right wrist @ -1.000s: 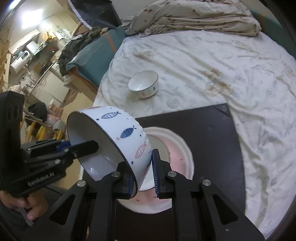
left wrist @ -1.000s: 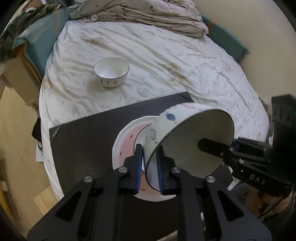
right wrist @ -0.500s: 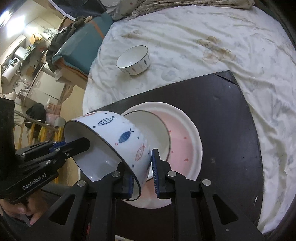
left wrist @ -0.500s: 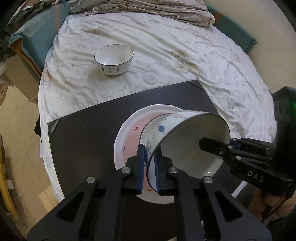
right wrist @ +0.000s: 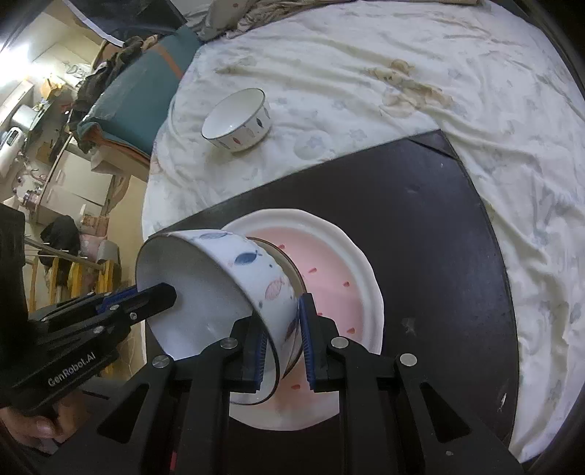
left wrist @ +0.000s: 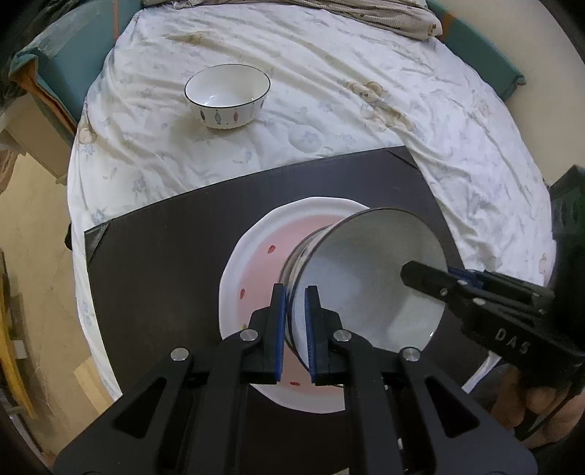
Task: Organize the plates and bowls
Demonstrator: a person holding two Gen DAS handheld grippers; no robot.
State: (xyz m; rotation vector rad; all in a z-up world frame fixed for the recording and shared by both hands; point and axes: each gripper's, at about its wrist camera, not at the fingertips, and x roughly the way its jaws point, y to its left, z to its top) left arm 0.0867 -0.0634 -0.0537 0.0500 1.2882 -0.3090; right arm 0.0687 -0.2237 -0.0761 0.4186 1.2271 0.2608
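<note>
While tilted, fish bowl (right wrist: 256, 277) spans both hand-held grippers.

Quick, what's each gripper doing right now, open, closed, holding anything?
Left gripper: closed on the fish bowl rim.
Right gripper: closed on the opposite rim of the same bowl.

Open dark mat (left wrist: 153, 263) left of the plate (left wrist: 252, 255); small bowl (left wrist: 227, 95) probably well clear beyond.

I see the bed (left wrist: 329, 109) carrying a small bowl (left wrist: 226, 97), rumpled blanket (left wrist: 329, 14) and black board (left wrist: 175, 263) bearing a pink plate (left wrist: 256, 263).
</note>
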